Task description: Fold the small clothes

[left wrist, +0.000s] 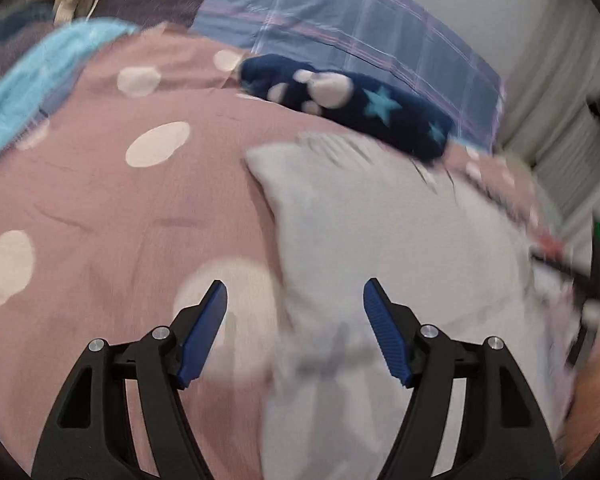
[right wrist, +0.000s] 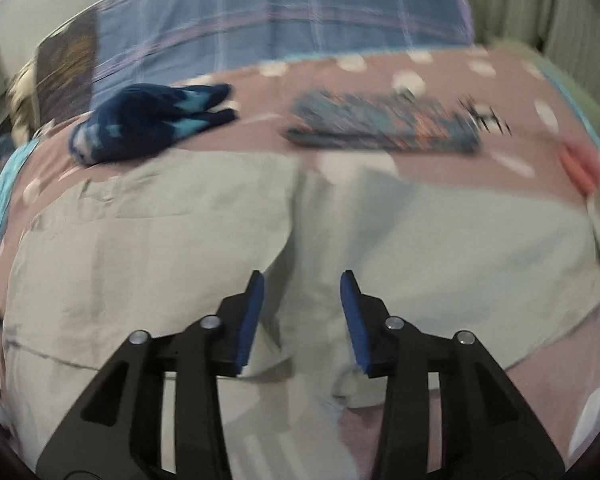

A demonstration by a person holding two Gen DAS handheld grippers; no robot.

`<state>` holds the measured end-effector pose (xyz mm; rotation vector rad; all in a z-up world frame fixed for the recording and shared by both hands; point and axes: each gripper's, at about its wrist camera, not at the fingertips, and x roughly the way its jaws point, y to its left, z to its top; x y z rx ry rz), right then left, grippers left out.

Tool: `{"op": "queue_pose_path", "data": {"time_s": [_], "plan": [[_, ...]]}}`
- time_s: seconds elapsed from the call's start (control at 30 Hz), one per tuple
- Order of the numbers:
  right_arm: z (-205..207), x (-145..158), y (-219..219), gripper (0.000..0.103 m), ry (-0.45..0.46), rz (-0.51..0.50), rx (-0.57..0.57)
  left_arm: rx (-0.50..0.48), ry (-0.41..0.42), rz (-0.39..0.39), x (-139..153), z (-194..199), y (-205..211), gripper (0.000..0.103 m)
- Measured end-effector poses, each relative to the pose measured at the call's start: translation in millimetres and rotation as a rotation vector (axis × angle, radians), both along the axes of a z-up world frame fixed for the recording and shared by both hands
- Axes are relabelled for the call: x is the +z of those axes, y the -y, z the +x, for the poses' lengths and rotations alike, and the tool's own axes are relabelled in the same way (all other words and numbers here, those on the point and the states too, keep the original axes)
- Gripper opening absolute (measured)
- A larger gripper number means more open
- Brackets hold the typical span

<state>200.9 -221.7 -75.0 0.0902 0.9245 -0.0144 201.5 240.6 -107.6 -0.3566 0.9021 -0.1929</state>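
Note:
A pale grey garment [right wrist: 180, 240] lies spread on a pink bedspread with white dots [left wrist: 100, 200]. In the left wrist view the same grey garment [left wrist: 400, 248] fills the right half. My left gripper [left wrist: 295, 292] hovers open over the garment's left edge, nothing between its blue pads. My right gripper [right wrist: 302, 284] stands open above the garment's middle fold, the cloth lying below its fingers, not pinched. Both views are blurred by motion. A dark blue fleece piece with stars and paw prints [left wrist: 352, 100] lies beyond the garment, also seen as the dark blue fleece [right wrist: 148, 120].
A folded patterned cloth [right wrist: 384, 128] lies on the bedspread at the back right. A blue plaid pillow [right wrist: 260, 20] sits behind. A turquoise towel [left wrist: 32, 76] runs along the left edge. Something red [right wrist: 580, 168] lies at the far right.

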Motion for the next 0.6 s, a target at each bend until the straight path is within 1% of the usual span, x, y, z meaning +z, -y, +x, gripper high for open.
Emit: {"op": "queue_pose_path", "data": {"time_s": [0.07,0.1,0.17,0.2,0.23,0.27,0.3,0.33,0.37,0.4,0.43,0.47,0.5,0.53,0.57,0.6], "plan": [[-2,-3,-10,0.045,0.001,0.020,0.028,0.028,-0.029,-0.039,-8,26,-9,0.070],[-5,-6,-16,0.045,-0.001,0.034,0.042,0.023,-0.047,-0.068,-14,45,-11,0.065],[-11,-12,-20,0.045,-0.001,0.066,0.067,0.013,-0.060,-0.079,-22,70,-9,0.062],[-13,-17,-21,0.045,0.000,0.084,0.083,0.018,-0.041,-0.081,-23,81,-8,0.052],[-16,-24,-25,0.045,-0.012,0.097,0.105,0.018,-0.040,-0.106,-23,91,-7,0.037],[-18,-30,-24,0.045,-0.028,0.097,0.111,0.005,-0.048,-0.179,-21,99,-8,0.004],[-19,-39,-24,0.045,-0.045,0.097,0.111,0.002,-0.040,-0.235,-16,101,-9,0.004],[-20,-43,-24,0.045,-0.035,0.100,0.115,-0.003,0.007,-0.246,-4,98,-8,0.004],[-23,-45,-23,0.045,-0.014,0.100,0.124,-0.022,0.072,-0.218,13,92,-2,0.004],[-25,-47,-23,0.045,0.005,0.094,0.134,-0.047,0.167,-0.153,36,80,6,0.005],[-26,-47,-24,0.045,0.012,0.089,0.137,-0.061,0.226,-0.096,50,70,13,0.005],[-27,-48,-26,0.046,0.019,0.079,0.140,-0.067,0.261,-0.026,59,63,18,0.005],[-28,-48,-27,0.047,0.024,0.069,0.144,-0.068,0.266,0.079,61,62,26,0.005],[-29,-48,-31,0.051,0.029,0.055,0.151,-0.066,0.243,0.179,54,64,33,0.006],[-29,-49,-35,0.055,0.034,0.044,0.159,-0.062,0.220,0.259,45,67,38,0.007],[-30,-49,-38,0.058,0.039,0.035,0.166,-0.047,0.187,0.371,31,72,44,0.006]]}}
